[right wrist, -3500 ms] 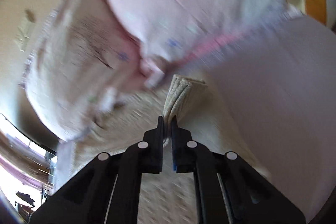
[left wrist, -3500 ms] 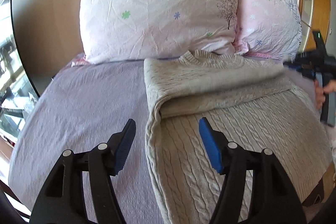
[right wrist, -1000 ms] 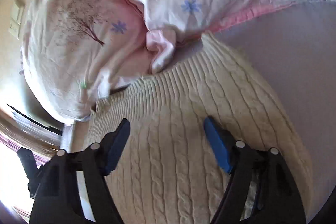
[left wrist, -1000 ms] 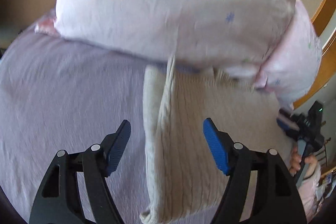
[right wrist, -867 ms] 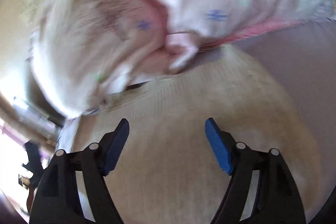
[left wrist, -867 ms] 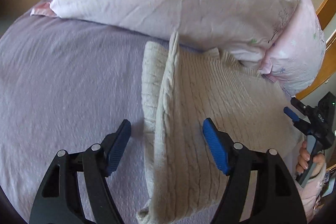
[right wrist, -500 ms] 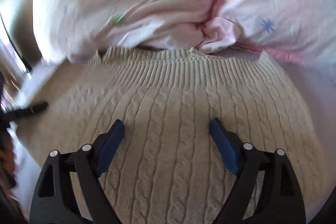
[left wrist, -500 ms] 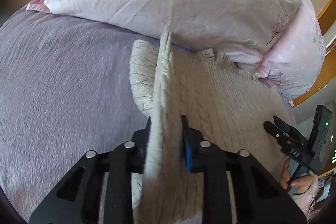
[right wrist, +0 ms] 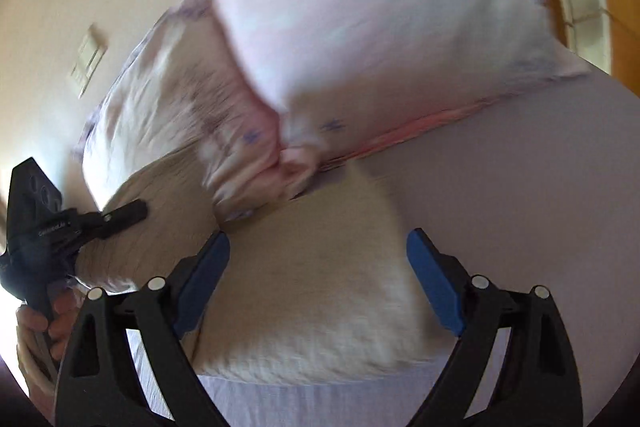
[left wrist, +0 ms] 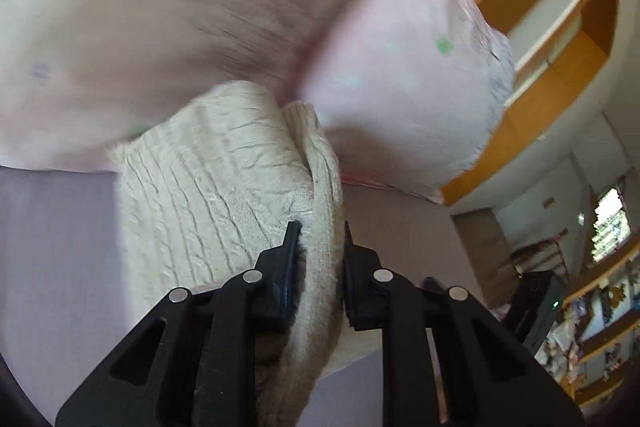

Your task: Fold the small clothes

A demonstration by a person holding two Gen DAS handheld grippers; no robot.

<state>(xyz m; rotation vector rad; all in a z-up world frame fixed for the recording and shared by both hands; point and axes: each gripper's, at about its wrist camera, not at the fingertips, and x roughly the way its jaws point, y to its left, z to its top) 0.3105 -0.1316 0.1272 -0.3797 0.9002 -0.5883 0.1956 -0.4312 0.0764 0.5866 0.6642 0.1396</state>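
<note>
The left gripper (left wrist: 318,247) clamps a raised edge of the cream cable-knit sweater (left wrist: 208,195), lying partly folded on the lilac bedsheet (left wrist: 52,247) below the pillows (left wrist: 200,7); the right gripper (right wrist: 316,259) hovers wide open above it. Final folds seemingly remain.

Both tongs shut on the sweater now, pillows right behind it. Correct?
Not quite: only the left tongs are shut on the sweater. The right wrist view shows the right tongs open above it, gripping nothing. The pillows do sit right behind it.
</note>
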